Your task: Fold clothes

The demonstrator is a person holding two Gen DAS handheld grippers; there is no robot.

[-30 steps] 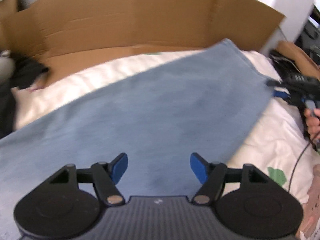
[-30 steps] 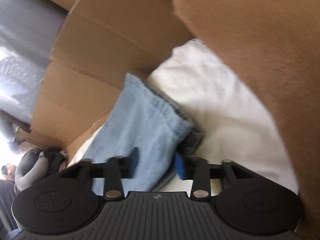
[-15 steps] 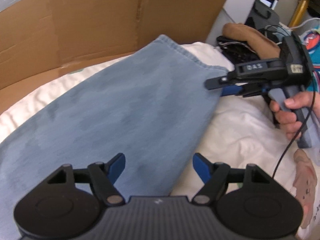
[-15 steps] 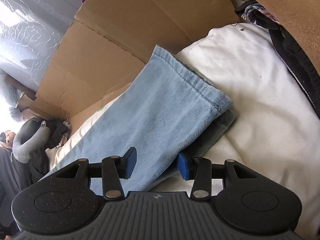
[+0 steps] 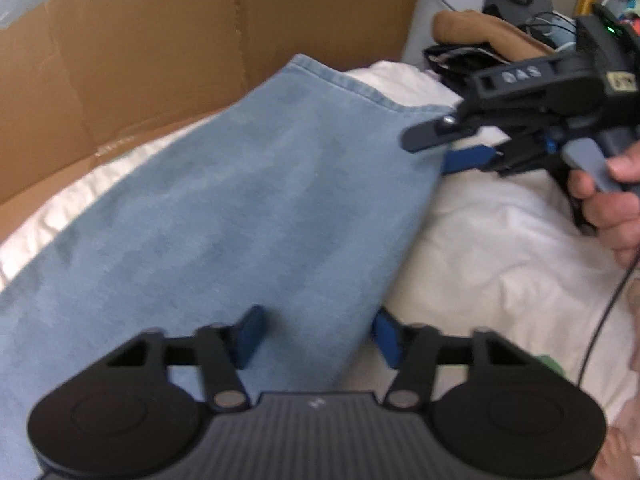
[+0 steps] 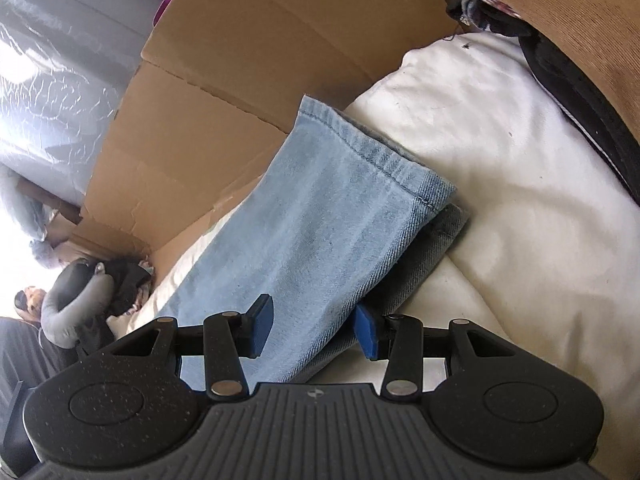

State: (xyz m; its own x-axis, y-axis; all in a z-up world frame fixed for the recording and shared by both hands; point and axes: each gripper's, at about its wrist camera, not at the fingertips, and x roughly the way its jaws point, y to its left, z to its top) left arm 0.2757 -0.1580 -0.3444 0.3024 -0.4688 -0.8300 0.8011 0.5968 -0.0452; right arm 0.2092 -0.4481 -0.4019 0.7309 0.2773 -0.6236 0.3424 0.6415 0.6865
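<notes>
Light blue jeans lie flat across a white duvet beside a cardboard box. The left gripper, its jaws just closing, straddles the jeans' side edge. The right gripper clasps the edge near the hem.

Bed: a soft white quilt, puffy and creased, carrying everything here.
On the bed, middle: light blue jeans lying flat along it, one leg stacked on the other, hems towards the far end, the lower hem peeking out beside the upper in the right wrist view.
On the bed, far corner: a heap of tan and dark clothes, apart from the jeans' hems.
Along the far side: a cardboard sheet standing against the quilt's edge, right beside the jeans' hem corner.
Near edge: a small green patch on the quilt; I can't tell what it is.
</notes>
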